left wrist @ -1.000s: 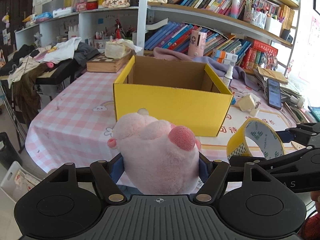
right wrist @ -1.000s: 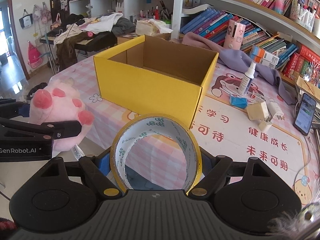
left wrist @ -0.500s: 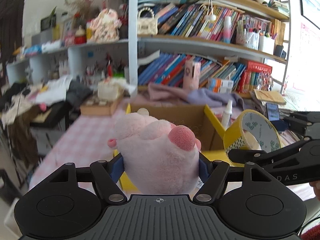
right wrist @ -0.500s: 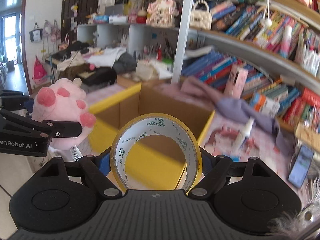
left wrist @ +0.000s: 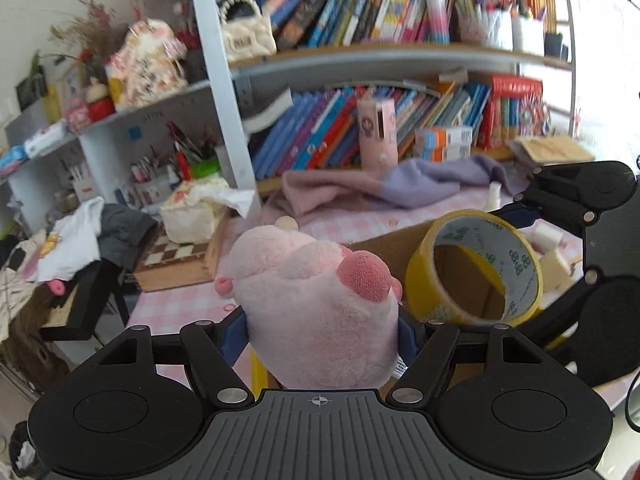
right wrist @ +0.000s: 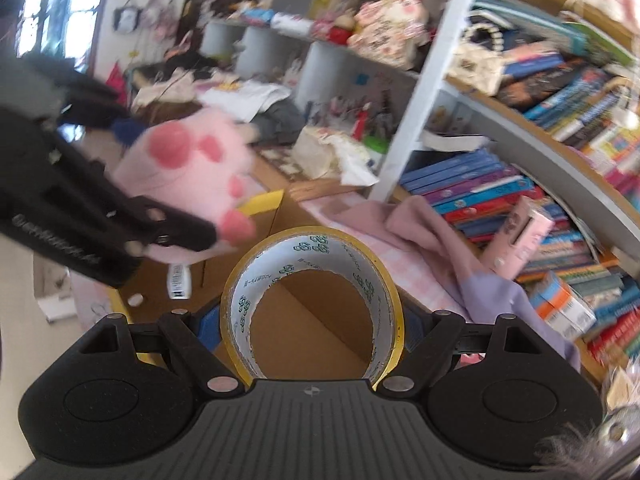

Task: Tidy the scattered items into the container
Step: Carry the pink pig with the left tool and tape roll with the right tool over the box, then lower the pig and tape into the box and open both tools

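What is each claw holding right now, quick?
Left claw: closed on the pink plush toy.
Right claw: closed on the yellow tape roll.

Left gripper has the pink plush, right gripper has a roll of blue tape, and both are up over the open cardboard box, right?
Not quite: the tape is yellow, not blue. The right wrist view shows the right gripper closed on a yellow tape roll with a white printed core. The rest holds: the left gripper grips the pink plush, and both are up over the open cardboard box.
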